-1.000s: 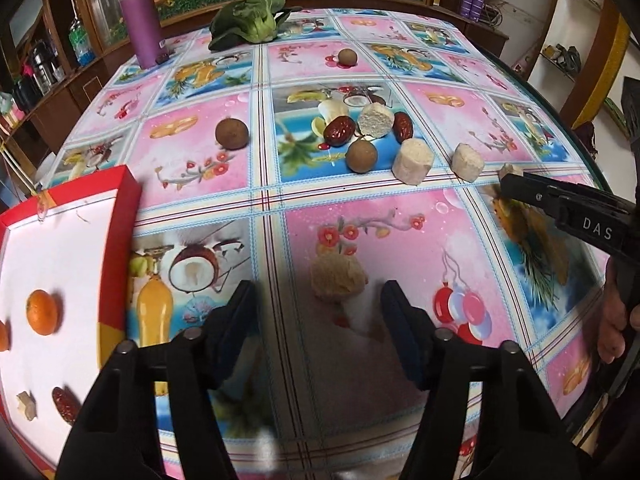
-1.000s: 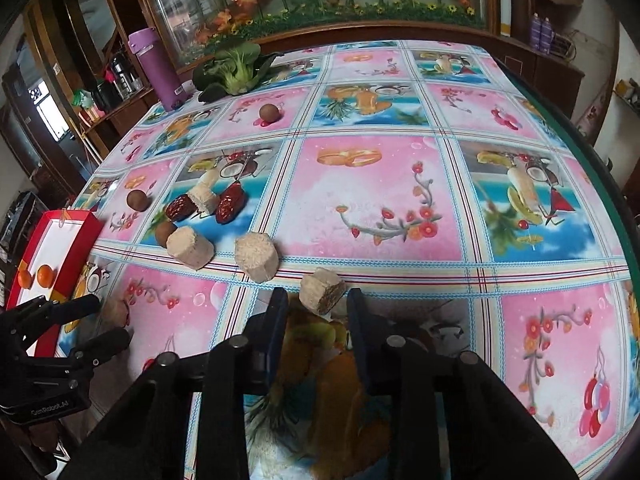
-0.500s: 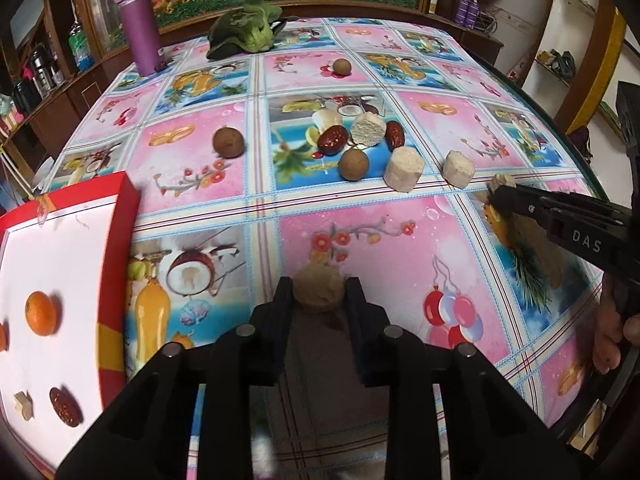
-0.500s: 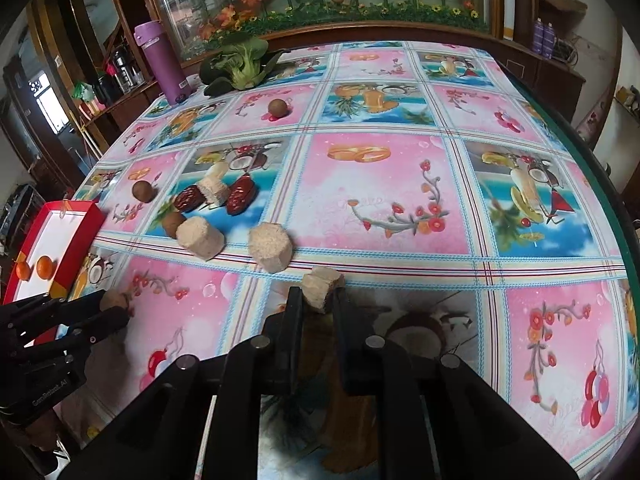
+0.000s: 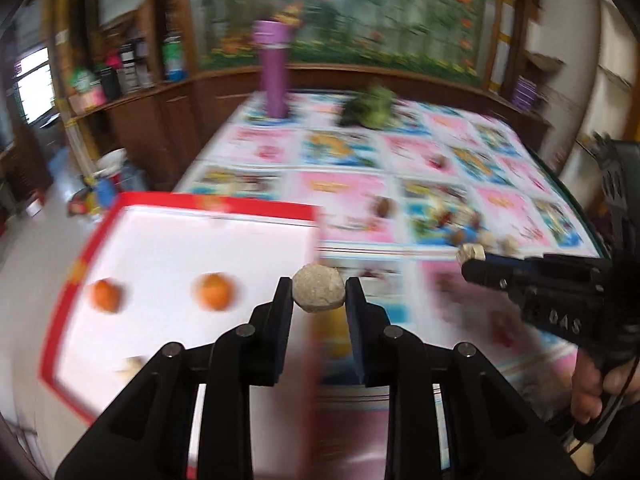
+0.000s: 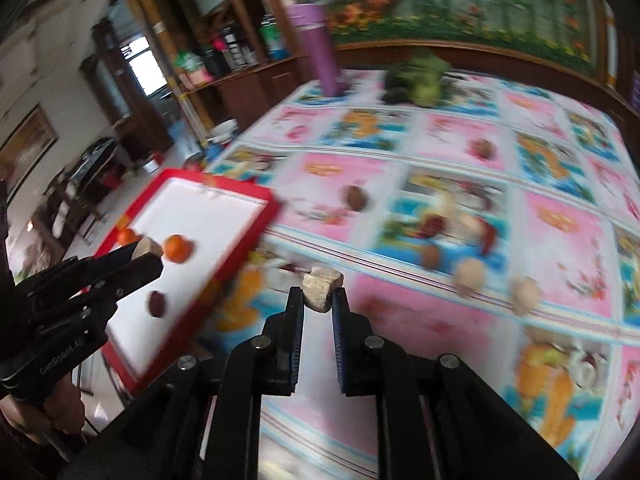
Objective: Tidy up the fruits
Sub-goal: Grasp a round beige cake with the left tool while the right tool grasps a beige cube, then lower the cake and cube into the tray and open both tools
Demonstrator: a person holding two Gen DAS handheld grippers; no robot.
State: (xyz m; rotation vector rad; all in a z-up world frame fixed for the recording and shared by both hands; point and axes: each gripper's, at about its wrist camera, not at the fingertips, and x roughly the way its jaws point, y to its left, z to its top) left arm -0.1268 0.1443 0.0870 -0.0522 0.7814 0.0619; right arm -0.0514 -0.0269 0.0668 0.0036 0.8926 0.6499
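My left gripper (image 5: 319, 294) is shut on a round beige fruit chunk (image 5: 319, 293), held in the air by the right edge of the red-rimmed white tray (image 5: 192, 248). My right gripper (image 6: 317, 295) is shut on a smaller angular beige chunk (image 6: 322, 282), lifted above the cloth just right of the tray (image 6: 208, 208). Two oranges (image 5: 214, 291) and a dark red date (image 6: 157, 304) lie in the tray. Brown round fruits (image 6: 356, 197), dates (image 6: 430, 225) and beige chunks (image 6: 470, 276) remain on the tablecloth. Both views are motion-blurred.
A purple bottle (image 5: 273, 76) and a leafy green vegetable (image 5: 370, 107) stand at the table's far end. Wooden cabinets with bottles (image 6: 224, 56) line the left wall. A hand (image 5: 588, 396) holds the right gripper; the table edge (image 5: 576, 200) curves along the right.
Both grippers have lifted their chunks off the cloth and swung left toward the tray. One second ago the left gripper was open around its chunk; it then shut on it.
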